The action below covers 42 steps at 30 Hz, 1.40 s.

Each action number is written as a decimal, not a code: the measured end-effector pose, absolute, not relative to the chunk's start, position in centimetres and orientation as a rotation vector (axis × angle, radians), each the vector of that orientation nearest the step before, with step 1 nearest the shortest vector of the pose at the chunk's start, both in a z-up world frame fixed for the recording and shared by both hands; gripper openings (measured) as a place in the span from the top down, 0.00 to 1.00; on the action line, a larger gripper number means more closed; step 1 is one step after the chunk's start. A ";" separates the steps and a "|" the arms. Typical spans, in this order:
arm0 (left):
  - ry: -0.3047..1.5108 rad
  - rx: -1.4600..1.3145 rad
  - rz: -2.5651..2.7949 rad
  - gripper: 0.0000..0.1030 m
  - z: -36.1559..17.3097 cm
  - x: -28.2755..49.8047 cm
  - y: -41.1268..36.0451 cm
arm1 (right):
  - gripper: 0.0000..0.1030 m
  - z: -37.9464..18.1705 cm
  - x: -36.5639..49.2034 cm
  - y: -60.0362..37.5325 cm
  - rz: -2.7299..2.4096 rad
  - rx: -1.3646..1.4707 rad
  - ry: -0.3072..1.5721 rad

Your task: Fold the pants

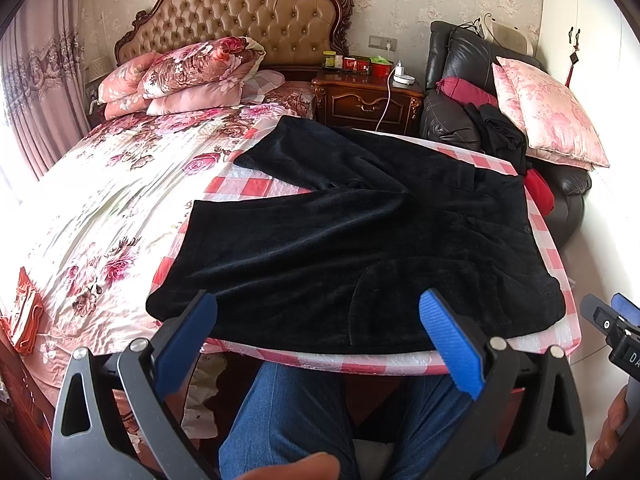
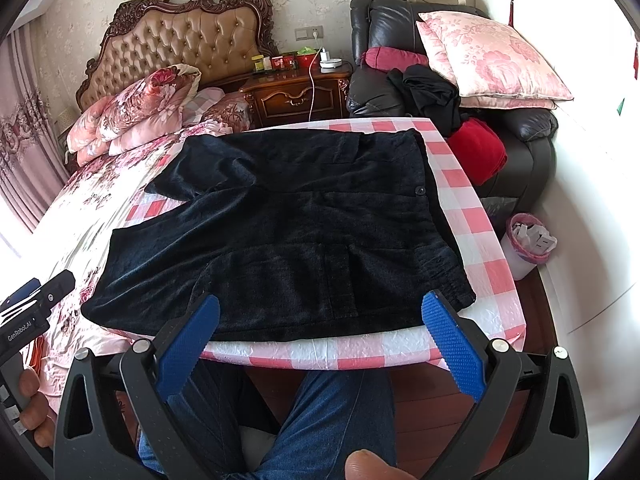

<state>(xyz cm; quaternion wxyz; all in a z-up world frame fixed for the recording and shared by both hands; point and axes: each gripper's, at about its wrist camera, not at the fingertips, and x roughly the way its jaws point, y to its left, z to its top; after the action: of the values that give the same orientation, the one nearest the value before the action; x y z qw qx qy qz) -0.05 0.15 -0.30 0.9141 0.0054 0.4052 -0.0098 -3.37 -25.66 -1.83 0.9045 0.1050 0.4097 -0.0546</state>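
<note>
Left wrist view shows the dark velvet pants (image 1: 360, 232) flat on the pink checked table (image 1: 556, 264), apparently unfolded. Left gripper (image 1: 318, 312) and right gripper (image 2: 320, 314) hover wide open, empty; best pinch the near edge evenly at both ends.

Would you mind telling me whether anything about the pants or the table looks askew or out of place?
The black pants lie unevenly: the leg ends run off the checked table's left edge onto the floral bedspread, and the two legs are splayed rather than stacked. Both grippers, left and right, are open and hold nothing.

Plush, seemingly velvet pants (image 2: 280, 216) lie on crinkled checked tablecloth (image 2: 472, 216).
</note>
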 end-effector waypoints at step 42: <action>0.982 -0.145 -0.127 0.01 -6.8 3.4 3.6 | 0.05 -6.8 -1.0 -27.5 -0.167 0.291 0.943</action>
<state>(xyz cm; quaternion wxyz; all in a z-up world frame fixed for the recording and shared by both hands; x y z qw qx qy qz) 3.35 3.62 -6.78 0.8774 -0.0696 0.4707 -0.0608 -1.04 -27.50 -6.85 0.8774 0.1393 0.4521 -0.0799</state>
